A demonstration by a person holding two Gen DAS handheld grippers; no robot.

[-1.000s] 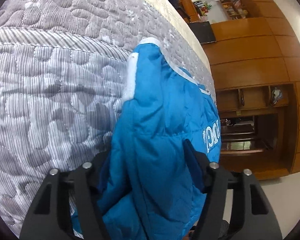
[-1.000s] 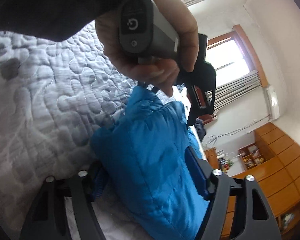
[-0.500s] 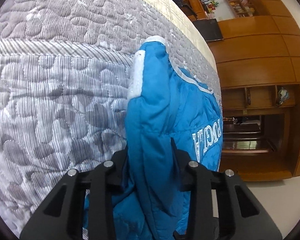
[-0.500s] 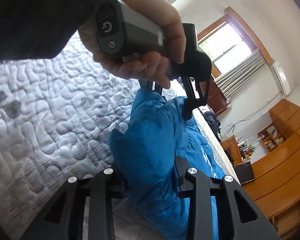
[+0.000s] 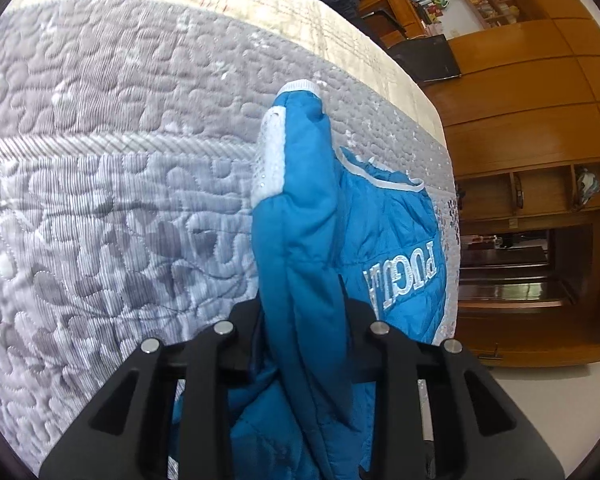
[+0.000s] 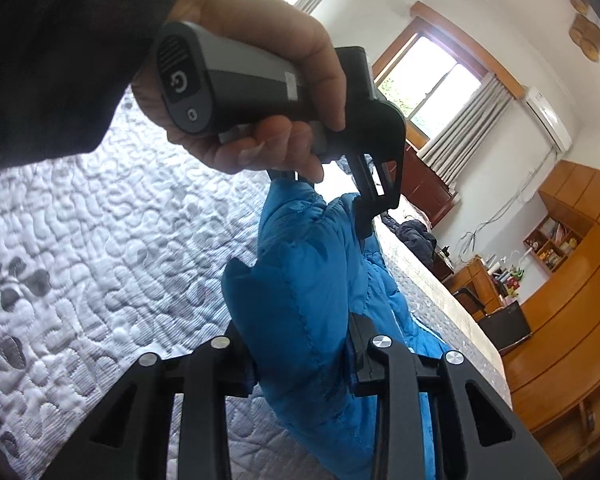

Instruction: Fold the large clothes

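- Left wrist view: the left gripper (image 5: 300, 332) has its two black fingers drawn in tight on a bunched fold of the padded bright-blue jacket (image 5: 300, 248), which rises straight ahead of it. A sleeve with a white knit cuff (image 5: 300, 88) stands up at the far end, and white lettering (image 5: 404, 280) shows on the panel to the right of the gripper. Left of and beyond the gripper spreads the grey quilted bedspread (image 5: 100, 208); wooden cabinets (image 5: 532, 128) stand off to the right.
- Right wrist view: the right gripper (image 6: 300, 356) is likewise clamped on a thick fold of the same jacket (image 6: 300, 300), lifted off the bedspread (image 6: 100, 260). Directly ahead and above, a person's hand (image 6: 260, 92) in a dark sleeve (image 6: 60, 48) wraps around the grey handle of the other gripper (image 6: 364, 208), angled downward onto the jacket's top edge.
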